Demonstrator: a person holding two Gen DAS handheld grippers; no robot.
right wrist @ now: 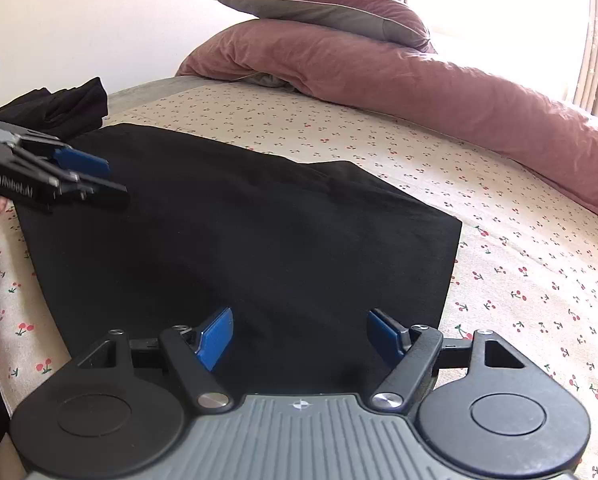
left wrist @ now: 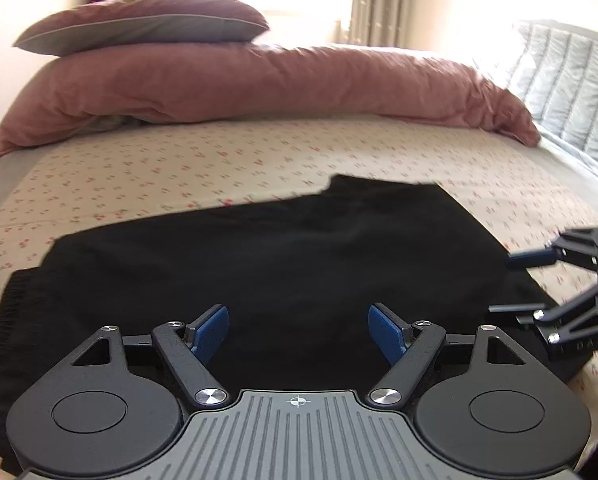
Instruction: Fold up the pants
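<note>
Now, reading across from the left:

Spare dark clothes (right wrist: 59, 106): a crumpled black heap at the far left edge of the bed, just beyond the folded garment, seen from the right wrist view

Left gripper (left wrist: 298, 334): its blue pads (left wrist: 211, 334) stand wide apart over the near part of the black fabric, nothing pinched between them; in the right wrist view the same tool (right wrist: 113, 182) comes in from the left edge, above the left side of the cloth (a fingertip of the person's hand shows just behind it)

Pants (left wrist: 283, 264): black, lying flat on the sheet in a broad folded slab, ribbed waistband at the left end in the left wrist view; in the right wrist view the pants (right wrist: 235, 232) show a straight folded edge on the right and an upper layer lying across the far part

Right gripper (right wrist: 301, 338): fingers spread wide, empty, held over the near edge of the pants; from the left wrist view it (left wrist: 503, 284) enters at the right edge, beside the right end of the garment

Bedsheet (right wrist: 519, 280): cream with small red cherries, bare to the right of the pants

Duvet (left wrist: 259, 84): dusty pink, bunched along the far side of the bed, well apart from the pants

Pillow (left wrist: 147, 24): pink and grey, resting on top of the duvet at its left end

Headboard (left wrist: 571, 88): pale grey, quilted, at the far right
</note>
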